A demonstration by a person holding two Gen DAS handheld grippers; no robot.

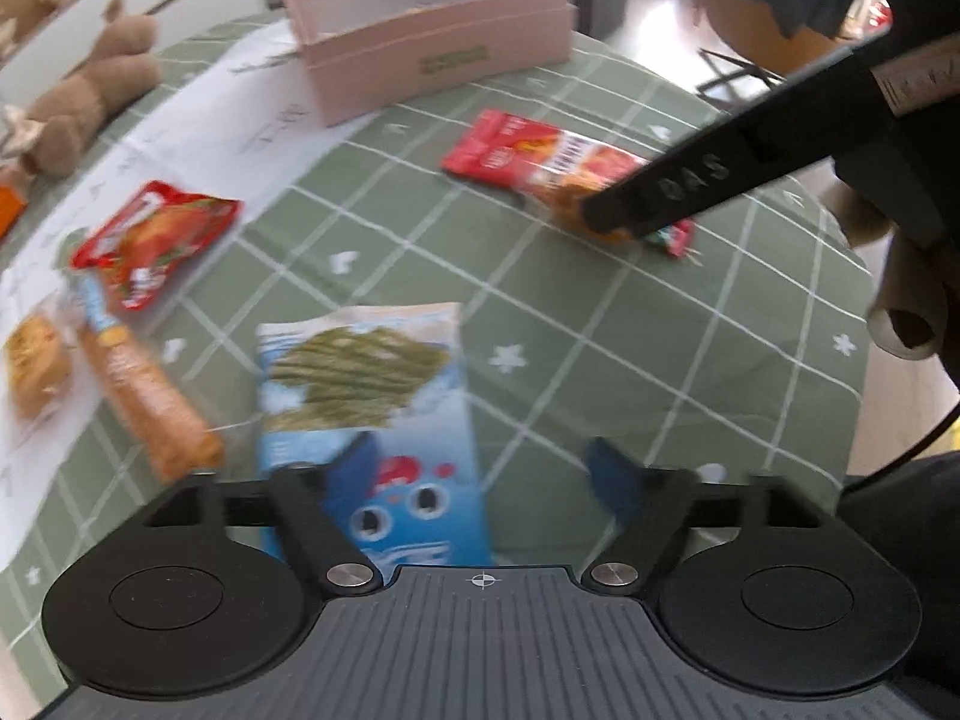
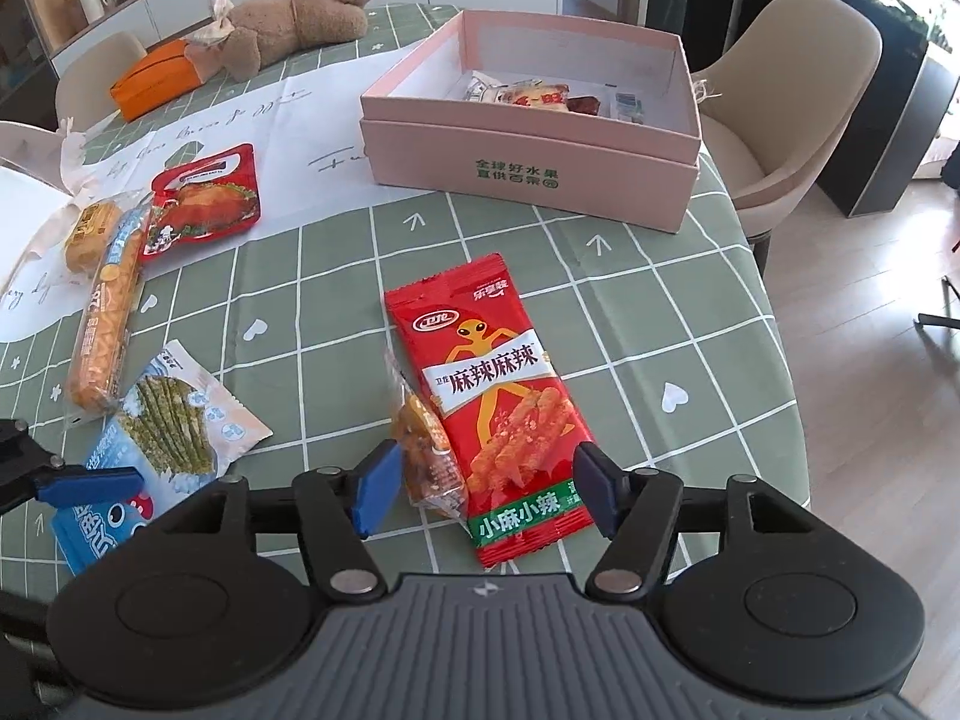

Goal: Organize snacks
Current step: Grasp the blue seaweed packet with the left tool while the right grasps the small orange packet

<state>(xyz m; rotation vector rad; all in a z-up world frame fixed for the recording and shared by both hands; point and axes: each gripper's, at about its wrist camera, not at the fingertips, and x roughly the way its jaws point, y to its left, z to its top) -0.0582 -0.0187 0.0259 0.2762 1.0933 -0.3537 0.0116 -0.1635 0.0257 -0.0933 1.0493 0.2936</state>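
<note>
My right gripper (image 2: pixel 486 492) is open, its blue pads on either side of a red spicy-stick packet (image 2: pixel 498 396) and a small clear-wrapped orange snack (image 2: pixel 429 450) on the green checked tablecloth. The same packet shows in the left wrist view (image 1: pixel 540 159) under the right gripper's finger (image 1: pixel 672 195). My left gripper (image 1: pixel 480 480) is open over a blue seaweed-snack packet (image 1: pixel 372 396), which also shows in the right wrist view (image 2: pixel 162 432). The pink box (image 2: pixel 540 144) holds a few snacks at the far side.
At the left lie a red chicken-snack packet (image 2: pixel 204 204), a long orange biscuit pack (image 2: pixel 105 324) and a small yellow cake (image 2: pixel 87 234). A brown teddy bear (image 2: pixel 294 18) and an orange box (image 2: pixel 156 78) lie beyond. A beige chair (image 2: pixel 798 90) stands right of the table edge.
</note>
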